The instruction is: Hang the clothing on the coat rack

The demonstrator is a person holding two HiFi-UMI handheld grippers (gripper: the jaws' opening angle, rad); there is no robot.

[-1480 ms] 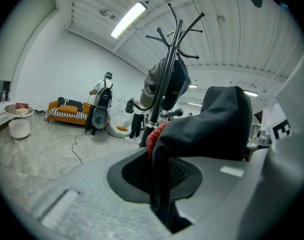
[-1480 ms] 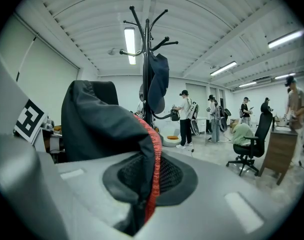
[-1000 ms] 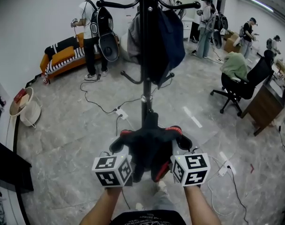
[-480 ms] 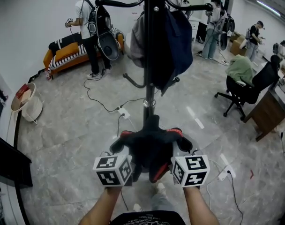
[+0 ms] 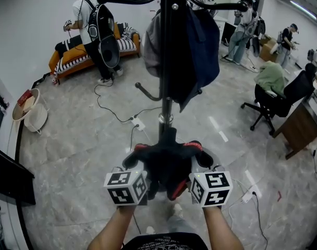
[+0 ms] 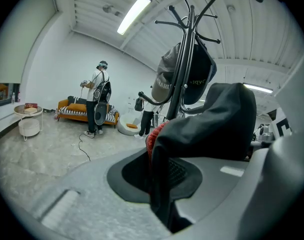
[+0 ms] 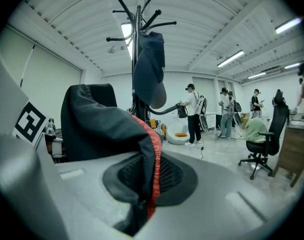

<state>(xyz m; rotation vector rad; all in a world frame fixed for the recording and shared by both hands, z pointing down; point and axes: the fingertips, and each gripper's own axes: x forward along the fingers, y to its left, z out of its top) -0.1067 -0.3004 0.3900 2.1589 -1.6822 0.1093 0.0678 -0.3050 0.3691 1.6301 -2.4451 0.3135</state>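
Forearms [image 5: 116, 227] extended side by side, left tongs [image 5: 133, 159] and right tongs [image 5: 201, 158] each clamped on garment [image 5: 168, 163].

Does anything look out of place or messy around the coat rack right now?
Nothing looks spilled, broken or tipped over. The one untidy thing is a power strip left lying on the open floor just beside the coat rack pole, where someone stepping up to the rack might trip on it.

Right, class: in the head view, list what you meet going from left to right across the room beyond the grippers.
Round white side table → standing person with a backpack → coat rack → seated person in green → wooden desk.
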